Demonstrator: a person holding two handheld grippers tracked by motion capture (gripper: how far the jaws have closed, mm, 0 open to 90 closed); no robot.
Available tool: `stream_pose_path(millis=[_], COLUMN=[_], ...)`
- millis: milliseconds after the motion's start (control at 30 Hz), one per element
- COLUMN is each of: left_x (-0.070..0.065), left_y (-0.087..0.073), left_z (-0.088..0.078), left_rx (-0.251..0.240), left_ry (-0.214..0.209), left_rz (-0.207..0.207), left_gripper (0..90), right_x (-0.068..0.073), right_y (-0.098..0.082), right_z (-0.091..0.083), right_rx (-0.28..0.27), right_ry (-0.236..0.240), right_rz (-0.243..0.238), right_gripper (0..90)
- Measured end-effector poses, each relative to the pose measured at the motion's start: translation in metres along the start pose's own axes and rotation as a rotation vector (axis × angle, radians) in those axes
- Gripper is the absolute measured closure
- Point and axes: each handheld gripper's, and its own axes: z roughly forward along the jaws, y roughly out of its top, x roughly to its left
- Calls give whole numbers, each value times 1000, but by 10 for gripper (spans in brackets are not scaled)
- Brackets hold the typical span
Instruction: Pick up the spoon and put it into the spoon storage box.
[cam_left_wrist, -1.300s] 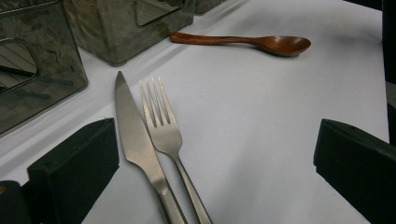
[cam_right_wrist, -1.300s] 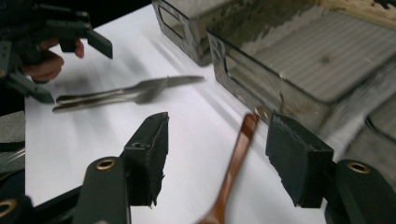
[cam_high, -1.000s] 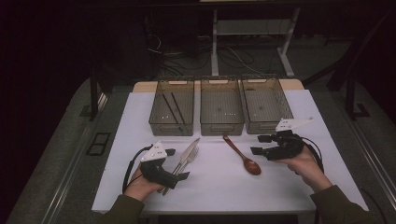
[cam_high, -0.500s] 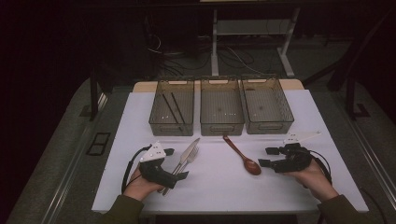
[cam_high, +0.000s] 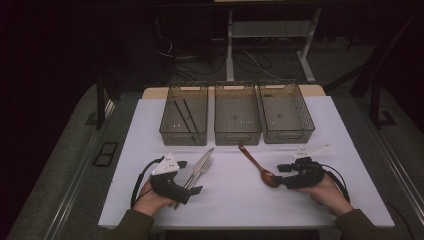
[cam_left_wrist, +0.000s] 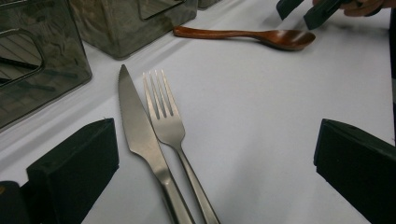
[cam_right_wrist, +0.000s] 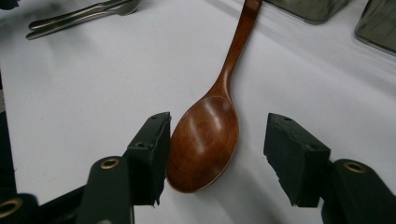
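Note:
A steel knife (cam_left_wrist: 136, 131) and fork (cam_left_wrist: 164, 122) lie side by side on the white table. My left gripper (cam_left_wrist: 215, 163) is open, with one jaw on each side of their handles and touching neither. From above, the knife (cam_high: 206, 155) and fork (cam_high: 202, 168) run between the left gripper (cam_high: 189, 177)'s jaws. A brown wooden spoon (cam_right_wrist: 205, 135) lies flat, and my right gripper (cam_right_wrist: 223, 156) is open around its bowl; the left jaw is close to the bowl's edge. In the high view the right gripper (cam_high: 281, 176) sits at the spoon (cam_high: 252, 160)'s near end.
Three dark see-through bins stand in a row at the back: the left bin (cam_high: 166, 125) holds two black chopsticks (cam_high: 182, 116), beside it the middle bin (cam_high: 237, 131) and the right bin (cam_high: 306, 120). White table (cam_high: 235, 205) lies open in front.
My right gripper has come down and toward the near edge, from beside the right bin to the spoon's bowl, now between its jaws. The left gripper has stayed put.

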Motion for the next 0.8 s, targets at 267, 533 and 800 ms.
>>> stream_pose_path(millis=[267,533,800], left_x=[-1,0,0], left_y=[0,-1,-1], left_z=[-1,-1,-1], left_rx=[2,1,0], left_ry=[7,3,2], left_rz=[-3,-7,-7], left_gripper=[0,0,0], right_x=[2,4,6], right_y=[1,2,1], right_z=[11,17,22], right_rx=[21,30,40], right_ry=[-2,-11,-20], right_rz=[-11,-15,-31], right_gripper=[437,452,464])
